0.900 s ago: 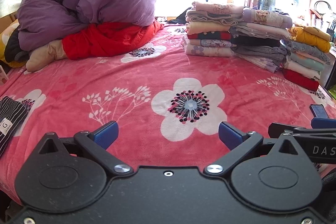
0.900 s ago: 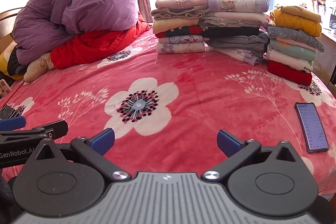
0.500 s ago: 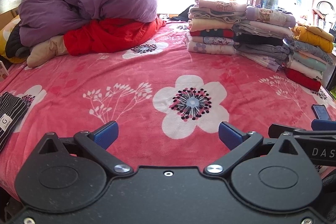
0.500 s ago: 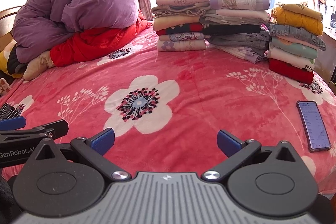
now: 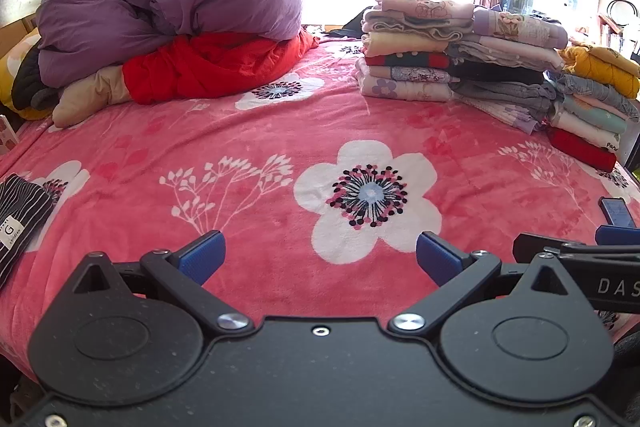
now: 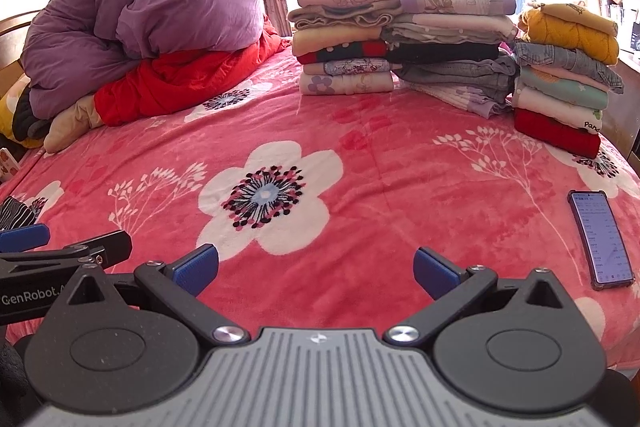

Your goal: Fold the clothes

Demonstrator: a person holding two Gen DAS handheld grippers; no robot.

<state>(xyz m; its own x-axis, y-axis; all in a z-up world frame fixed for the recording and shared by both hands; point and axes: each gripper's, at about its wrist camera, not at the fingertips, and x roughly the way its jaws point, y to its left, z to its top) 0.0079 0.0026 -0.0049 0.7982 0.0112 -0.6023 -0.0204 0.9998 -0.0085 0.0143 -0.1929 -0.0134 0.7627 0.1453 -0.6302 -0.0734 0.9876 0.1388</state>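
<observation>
We hold both tools, left point(image 5: 320, 255) and right point(image 6: 316, 271), jaws wide apart and empty, over the pink floral blanket point(image 5: 280, 131). Folded clothes stacks point(image 6: 404, 43) sit far right.

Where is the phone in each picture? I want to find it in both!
Left wrist view: the phone peeks in at the far right edge, just above the other tool's blue tip; only part of it shows.
Right wrist view: the phone lies fully in view at the right, screen lit, on the pink blanket.
Shared landmark: the big white flower printed mid-blanket, left of the phone.
</observation>
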